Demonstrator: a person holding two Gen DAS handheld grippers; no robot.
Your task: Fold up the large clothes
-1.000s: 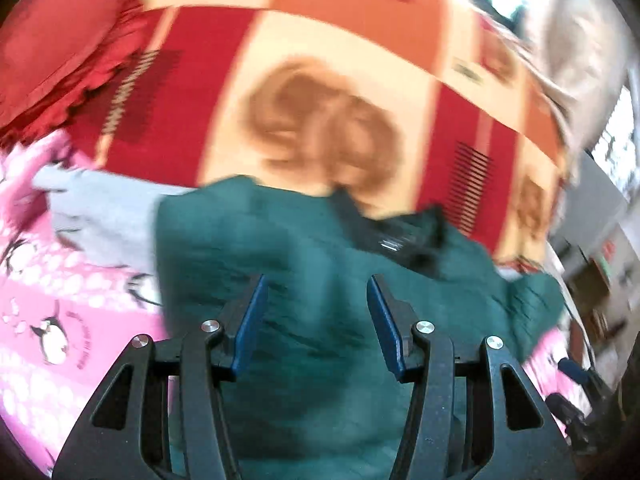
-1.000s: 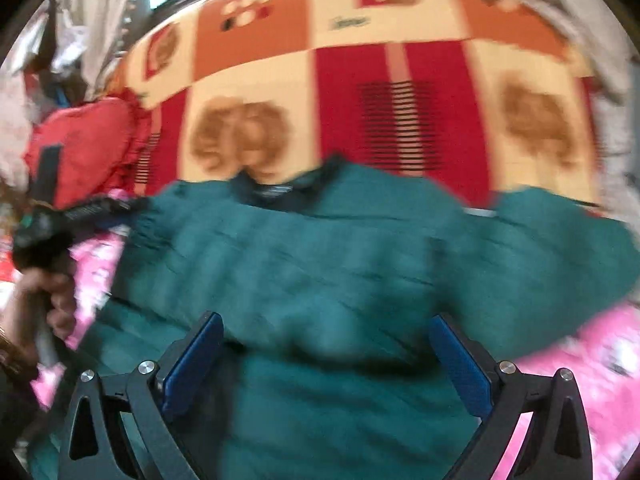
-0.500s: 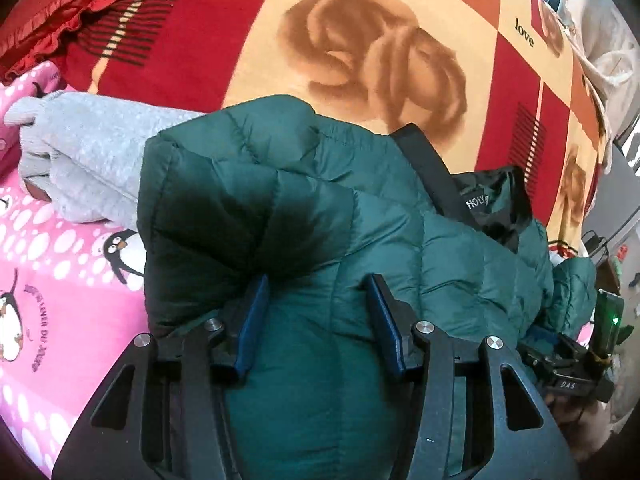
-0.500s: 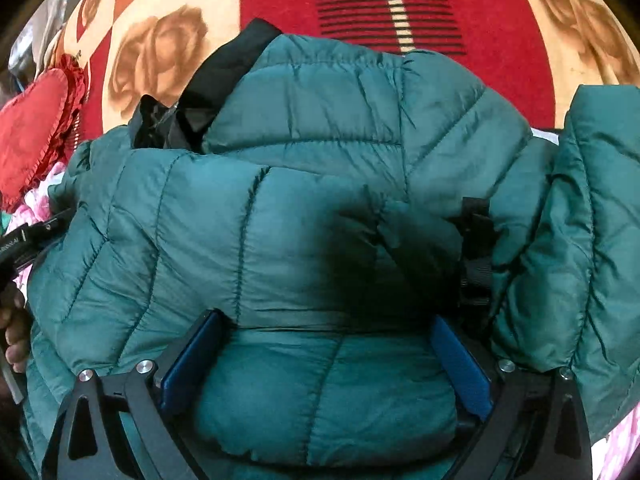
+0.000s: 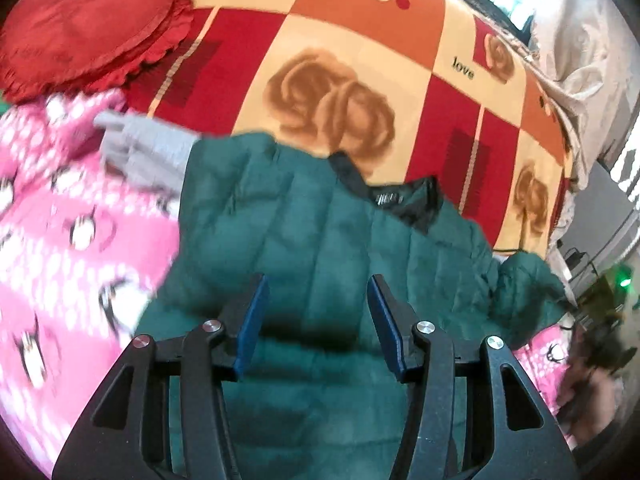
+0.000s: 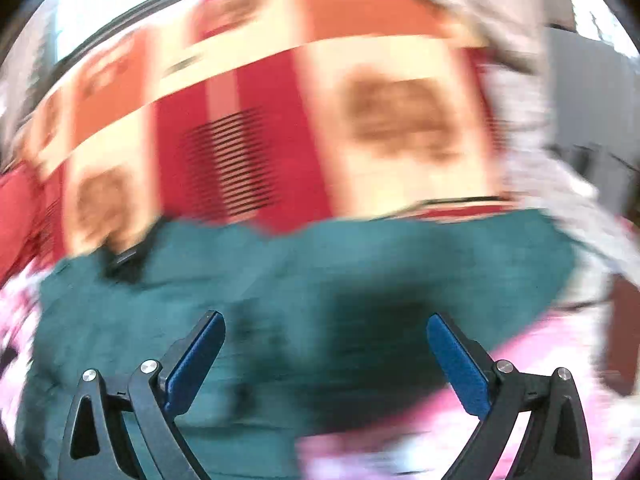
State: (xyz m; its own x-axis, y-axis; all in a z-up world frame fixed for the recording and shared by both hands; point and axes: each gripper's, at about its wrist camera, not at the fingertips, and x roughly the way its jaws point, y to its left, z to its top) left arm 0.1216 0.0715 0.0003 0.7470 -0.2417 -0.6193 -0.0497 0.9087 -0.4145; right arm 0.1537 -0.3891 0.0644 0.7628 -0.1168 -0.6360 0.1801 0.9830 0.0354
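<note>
**Green jacket on the bed**

Across the bed, a red and orange blanket [image 5: 360, 60] lies beneath the green jacket [image 5: 320, 240], whose left edge covers a grey garment [image 5: 148, 152] on the pink sheet [image 5: 60, 240]. Left hand-held gripper [image 5: 316, 312] and right hand-held gripper [image 6: 324, 356] both gape, empty, above the jacket.

Rose-patterned blanket [image 5: 360, 80] covers the bed beneath bright windows [image 5: 516, 8].
</note>
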